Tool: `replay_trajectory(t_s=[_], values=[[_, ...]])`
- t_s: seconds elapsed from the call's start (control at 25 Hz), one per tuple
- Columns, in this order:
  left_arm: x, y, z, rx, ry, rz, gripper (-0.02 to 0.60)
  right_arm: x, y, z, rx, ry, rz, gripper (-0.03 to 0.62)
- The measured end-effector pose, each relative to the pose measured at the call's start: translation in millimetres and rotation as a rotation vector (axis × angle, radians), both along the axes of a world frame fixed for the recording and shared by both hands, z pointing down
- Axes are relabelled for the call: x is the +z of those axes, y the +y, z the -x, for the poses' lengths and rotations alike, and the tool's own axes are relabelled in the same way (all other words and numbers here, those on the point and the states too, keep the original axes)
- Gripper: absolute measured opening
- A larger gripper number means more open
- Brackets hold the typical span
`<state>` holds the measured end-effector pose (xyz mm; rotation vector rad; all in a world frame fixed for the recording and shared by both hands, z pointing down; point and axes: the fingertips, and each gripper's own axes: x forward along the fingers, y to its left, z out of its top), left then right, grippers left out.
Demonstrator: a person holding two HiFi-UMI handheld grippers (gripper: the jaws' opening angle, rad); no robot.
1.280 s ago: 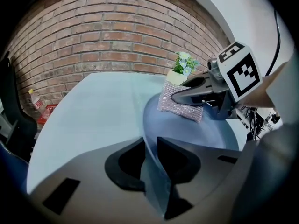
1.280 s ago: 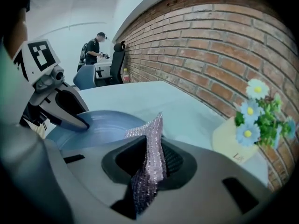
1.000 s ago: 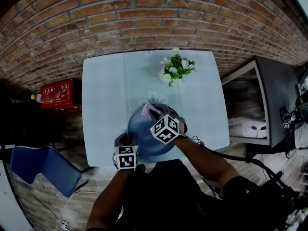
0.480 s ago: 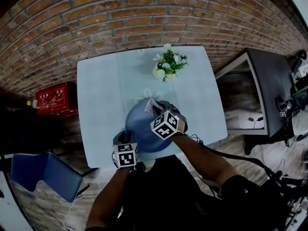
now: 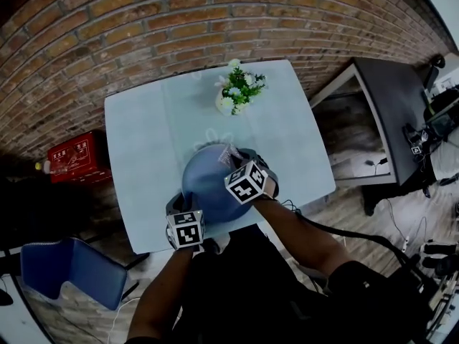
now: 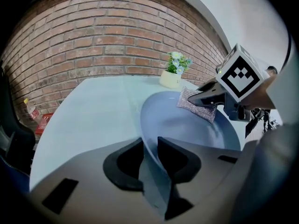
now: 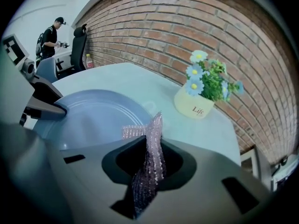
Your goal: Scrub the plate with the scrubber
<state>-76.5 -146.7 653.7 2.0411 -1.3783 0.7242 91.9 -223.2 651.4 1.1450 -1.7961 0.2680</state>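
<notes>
Pale blue-green table (image 5: 143, 142): the round blue glazed plate (image 5: 204, 185) is at its near edge, rigid, probably slick and breakable, so the left gripper (image 6: 150, 155) clamps its rim. The right gripper (image 7: 148, 153) pinches the limp pink mesh scrubber (image 7: 156, 125) by one end, at the plate's far side.
</notes>
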Motion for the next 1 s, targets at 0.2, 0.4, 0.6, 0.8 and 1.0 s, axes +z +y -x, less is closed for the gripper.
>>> replay_trajectory(t_s=[0.2,0.4,0.6,0.8,1.0], values=[[-0.5,1.2,-1.1,0.029,0.008,0.019,0.098,0.3,10.9,-11.2,0.096,-0.002,0.007,0.074],[0.5,1.1,-1.5,0.061,-0.003,0.021,0.106,1.7,26.7,-21.7,0.206,-0.025,0.018,0.074],[0.5,-0.8,-2.2,0.058,-0.010,0.011,0.107,0.4,39.7,-29.4,0.293,-0.046,0.020,0.072],[6.4,-0.4,-1.4,0.078,-0.031,0.005,0.112,2.5,50.0,-32.9,0.353,-0.043,0.021,0.072],[3.6,-1.4,-2.8,0.089,-0.036,0.004,0.114,1.9,60.6,-36.7,0.413,-0.045,0.022,0.072]])
